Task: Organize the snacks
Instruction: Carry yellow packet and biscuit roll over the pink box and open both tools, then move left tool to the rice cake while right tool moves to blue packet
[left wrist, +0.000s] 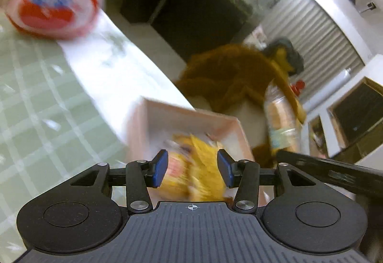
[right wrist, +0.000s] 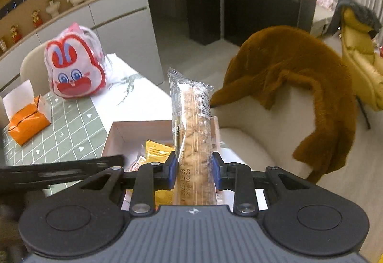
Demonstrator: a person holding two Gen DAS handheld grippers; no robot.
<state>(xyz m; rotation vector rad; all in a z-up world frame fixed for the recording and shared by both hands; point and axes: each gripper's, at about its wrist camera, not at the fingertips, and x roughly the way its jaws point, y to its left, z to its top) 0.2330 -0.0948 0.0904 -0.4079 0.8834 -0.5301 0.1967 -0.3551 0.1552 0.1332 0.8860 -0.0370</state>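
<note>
Just below your right gripper (right wrist: 194, 170), the pink box (right wrist: 134, 130) sits open on the checked cloth (right wrist: 59, 136). It's clamped on the biscuit pack (right wrist: 194, 124), long axis pointing away over the box. Your left gripper (left wrist: 192, 168) holds a yellow packet (left wrist: 191, 167) above the same box. A brown throw (right wrist: 299, 76) covers the chair beyond.

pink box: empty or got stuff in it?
Not empty. The pink box is open-topped, with yellow snack packs lying inside; how full it is cannot be told, since the grippers hide part.
</note>
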